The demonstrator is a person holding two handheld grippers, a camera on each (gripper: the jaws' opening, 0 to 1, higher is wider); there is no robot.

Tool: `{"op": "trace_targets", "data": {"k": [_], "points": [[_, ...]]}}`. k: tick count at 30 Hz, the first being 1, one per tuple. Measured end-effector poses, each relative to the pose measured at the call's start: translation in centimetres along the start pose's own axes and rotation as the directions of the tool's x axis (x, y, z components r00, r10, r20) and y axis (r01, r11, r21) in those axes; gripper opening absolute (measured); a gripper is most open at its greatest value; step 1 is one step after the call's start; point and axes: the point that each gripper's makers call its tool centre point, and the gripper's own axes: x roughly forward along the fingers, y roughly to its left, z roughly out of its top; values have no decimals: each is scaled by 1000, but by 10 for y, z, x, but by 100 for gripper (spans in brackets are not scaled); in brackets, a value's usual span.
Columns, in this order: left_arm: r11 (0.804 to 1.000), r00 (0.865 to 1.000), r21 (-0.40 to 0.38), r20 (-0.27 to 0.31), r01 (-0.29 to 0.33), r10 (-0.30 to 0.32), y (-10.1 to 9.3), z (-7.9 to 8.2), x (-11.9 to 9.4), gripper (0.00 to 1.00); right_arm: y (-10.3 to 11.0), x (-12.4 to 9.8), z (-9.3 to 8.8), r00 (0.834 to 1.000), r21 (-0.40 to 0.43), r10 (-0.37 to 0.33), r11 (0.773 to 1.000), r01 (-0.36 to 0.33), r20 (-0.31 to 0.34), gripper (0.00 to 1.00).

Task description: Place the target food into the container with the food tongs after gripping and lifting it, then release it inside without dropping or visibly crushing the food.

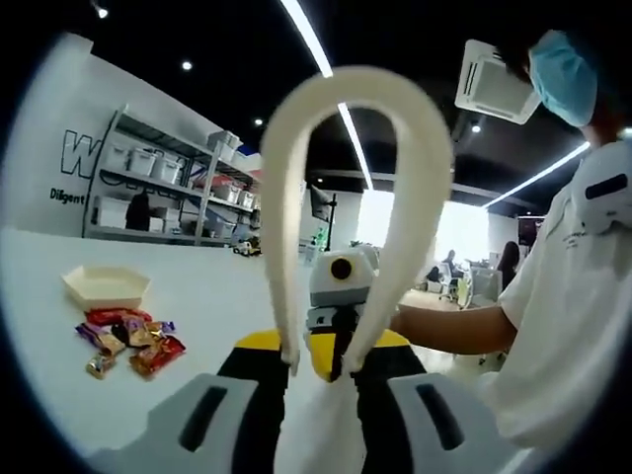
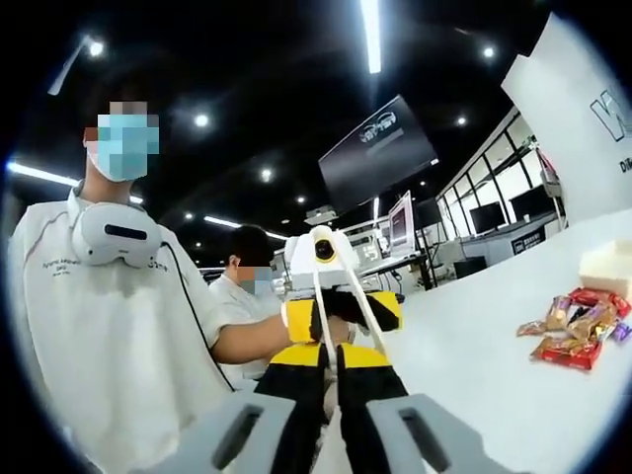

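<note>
Left of the left gripper [image 1: 318, 367], wrapped candies [image 1: 128, 341] lie apart.

Matt cream plastic tongs [image 1: 346, 197]; smooth white table [image 1: 197, 296]; candies [image 1: 128, 341] in glossy crinkled wrappers; a matt cream tray [image 1: 106, 286]; metal shelving [image 1: 158, 178].

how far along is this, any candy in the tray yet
Done: the left gripper holds the white tongs, raised off the table. In hand: nothing yet. The tong tips cannot be seen here, and the wrapped candies lie in a pile on the table beside the cream tray. Left: grip a candy, lift it, release it in the tray, which looks empty. The right gripper looks shut and empty.
</note>
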Motion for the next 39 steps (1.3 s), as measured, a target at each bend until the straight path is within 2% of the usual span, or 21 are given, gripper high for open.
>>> {"op": "trace_targets", "data": {"k": [2,5,6,11,13,15,17,20,21,23,26,29,31,34,36,37,38,39], "points": [[1000,1000,-13,-13,-18,18,5,-3,1,25,-4,0,-3,999,-36,-31,999,30,-9,0],[999,1000,-41,-11,-15,15,4,-4,0,25,-6,-2,-2,999,-11,-44,999,44,-6,1],[997,1000,-82,-10,-3,2,2,-4,1,25,-6,-2,-2,999,-3,-47,999,47,-4,3],[991,999,-132,26,-24,28,10,2,-1,25,-9,-6,-7,996,-15,-77,997,77,-34,1],[990,998,-134,36,-45,51,14,5,-1,25,-11,-8,-10,995,-18,-91,996,90,-43,0],[986,992,-123,51,-111,117,28,9,-5,25,-13,-11,-11,994,-5,-105,994,105,-43,0],[980,987,-138,54,-144,153,37,11,-9,25,-17,-14,-12,989,6,-138,990,138,-50,0],[964,969,-102,13,-246,248,55,3,-16,25,-33,-21,-17,967,-32,-241,970,239,-88,0],[961,965,-99,16,-259,262,58,2,-16,25,-40,-24,-16,955,-54,-284,958,280,-85,0],[952,961,-148,27,-268,275,63,1,-18,25,-46,-28,-18,939,-71,-328,944,322,-103,0],[945,953,-145,35,-294,302,70,-1,-21,23,-47,-28,-21,927,-75,-355,934,348,-122,0],[931,932,-82,35,-356,360,82,-3,-26,21,-50,-30,-25,909,-77,-390,921,382,-146,0],[932,935,-99,29,-349,354,81,-5,-25,21,-53,-33,-29,886,-98,-430,903,419,-175,0],[928,928,-86,51,-363,368,84,-3,-26,21,-56,-35,-35,850,-149,-481,877,458,-215,0],[922,921,-40,50,-385,387,89,-3,-27,21,-59,-39,-41,810,-201,-531,846,494,-247,0],[918,917,-29,49,-395,396,91,-4,-28,22,-65,-43,-43,770,-244,-586,809,535,-252,0],[916,915,-18,39,-401,402,93,-6,-28,22,-69,-47,-44,741,-270,-621,782,562,-255,0],[914,913,-11,40,-405,405,95,-6,-28,22,-72,-50,-47,705,-317,-659,749,582,-262,0]]}}
